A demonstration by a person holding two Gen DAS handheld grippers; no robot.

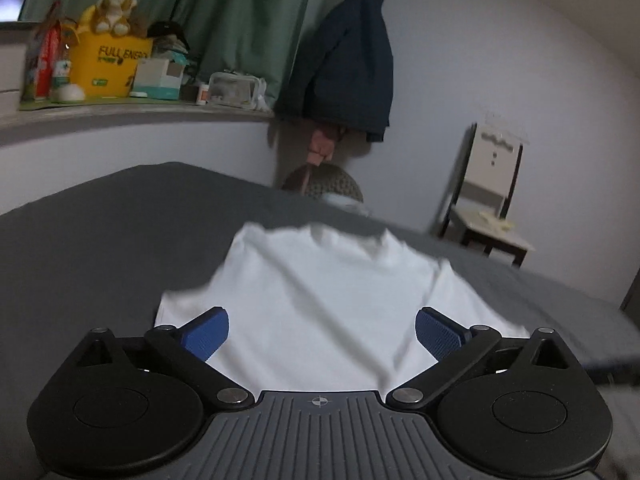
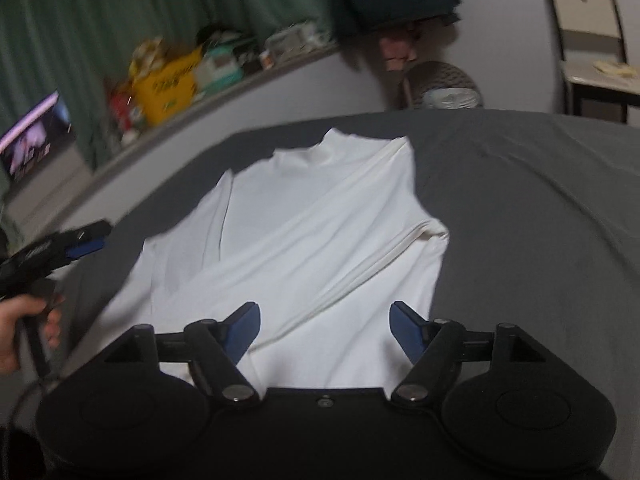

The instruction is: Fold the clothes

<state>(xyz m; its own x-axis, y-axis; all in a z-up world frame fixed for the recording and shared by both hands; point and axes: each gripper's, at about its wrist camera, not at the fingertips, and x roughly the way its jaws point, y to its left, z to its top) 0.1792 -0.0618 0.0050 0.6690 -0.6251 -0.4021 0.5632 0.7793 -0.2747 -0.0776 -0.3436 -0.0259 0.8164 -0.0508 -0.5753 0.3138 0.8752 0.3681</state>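
White top [image 2: 304, 236] lies spread on the grey bed sheet [image 2: 540, 208], collar end away from both hand-held grippers, hem end nearest them. Cloth is creased in long diagonal folds; one sleeve is folded in along the left side, the other bunched at the right edge.

Left hand-held gripper [image 1: 322, 336]: jaws stand wide apart, blue pads [image 1: 206, 334] clear of the cloth, nothing between them. It hovers over the hem end of the top, pointing slightly downward across the garment. In the right wrist view the same hand-held gripper [image 2: 86, 242] shows at the far left, off the left edge of the top, with the person's hand [image 2: 18, 326] wrapped on its handle below.

Right hand-held gripper [image 2: 325, 330]: jaws parted, moderately wide, blue pads [image 2: 242, 332] either side of the lower cloth but not pressing on it; nothing held. The top lies directly ahead of it and below.

Beyond the bed, ahead of the grippers: a ledge [image 1: 132, 114] carrying a yellow box [image 1: 106, 68] with a plush toy [image 1: 114, 10] on top, small cartons and a clear pouch [image 1: 236, 90]. Green curtain [image 1: 224, 20] behind. A dark jacket [image 1: 348, 60] hangs on the wall ahead-right; a chair [image 1: 488, 196] stands further right. Both views are motion-blurred.
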